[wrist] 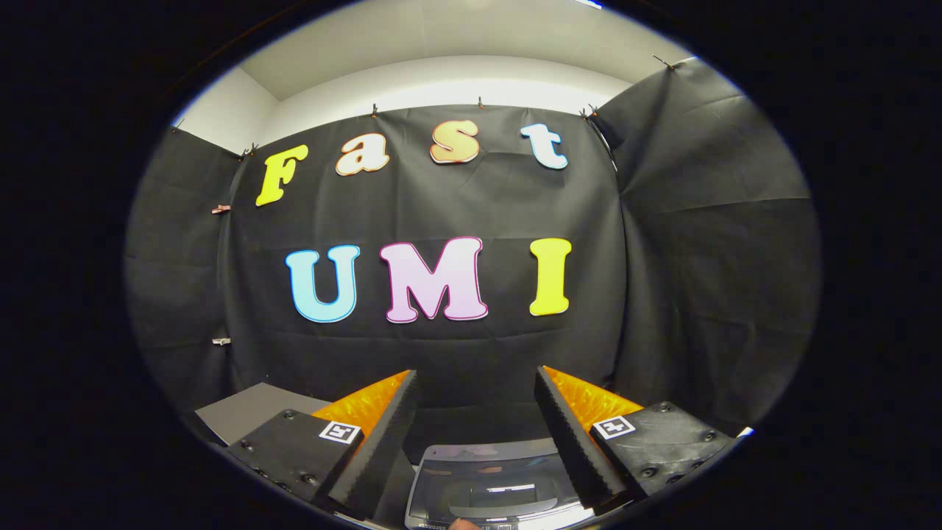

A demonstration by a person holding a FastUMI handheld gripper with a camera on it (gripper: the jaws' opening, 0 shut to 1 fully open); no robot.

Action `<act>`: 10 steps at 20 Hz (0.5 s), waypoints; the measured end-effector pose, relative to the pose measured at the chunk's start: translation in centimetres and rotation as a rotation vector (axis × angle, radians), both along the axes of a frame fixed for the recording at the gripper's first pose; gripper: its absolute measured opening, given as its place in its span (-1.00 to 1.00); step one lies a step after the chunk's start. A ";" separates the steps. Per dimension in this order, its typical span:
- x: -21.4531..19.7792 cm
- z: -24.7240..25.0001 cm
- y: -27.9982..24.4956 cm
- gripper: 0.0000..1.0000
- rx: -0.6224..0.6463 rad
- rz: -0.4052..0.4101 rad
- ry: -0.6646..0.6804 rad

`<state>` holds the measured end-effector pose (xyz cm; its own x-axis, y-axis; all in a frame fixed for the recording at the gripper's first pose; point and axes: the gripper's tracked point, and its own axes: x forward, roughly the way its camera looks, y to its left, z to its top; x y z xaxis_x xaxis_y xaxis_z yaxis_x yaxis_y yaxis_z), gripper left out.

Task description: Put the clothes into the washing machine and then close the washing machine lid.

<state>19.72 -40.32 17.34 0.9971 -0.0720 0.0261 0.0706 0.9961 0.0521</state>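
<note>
With my gripper (477, 390) held high and its fingers spread wide on nothing, the washer (489, 489) sits at bottom centre of the frame, below and between them, its glass lid (491, 486) looking shut. Clothes aren't visible, so this fits either laundry waiting elsewhere or laundry already inside. Risk, I'd say: dropping blind from this height could knock a finger on the lid.

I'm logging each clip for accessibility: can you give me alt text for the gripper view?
The gripper is open with nothing between its fingers, held above a grey top-loading washing machine with a glossy dark lid that shows low down between them. Beyond them hangs the black cloth booth wall.
</note>
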 end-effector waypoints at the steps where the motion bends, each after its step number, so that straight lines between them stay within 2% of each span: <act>1: -0.5 0.3 0.2 0.97 -0.004 0.000 -0.007; 10: -2.0 0.7 3.5 0.97 -0.089 0.007 -0.008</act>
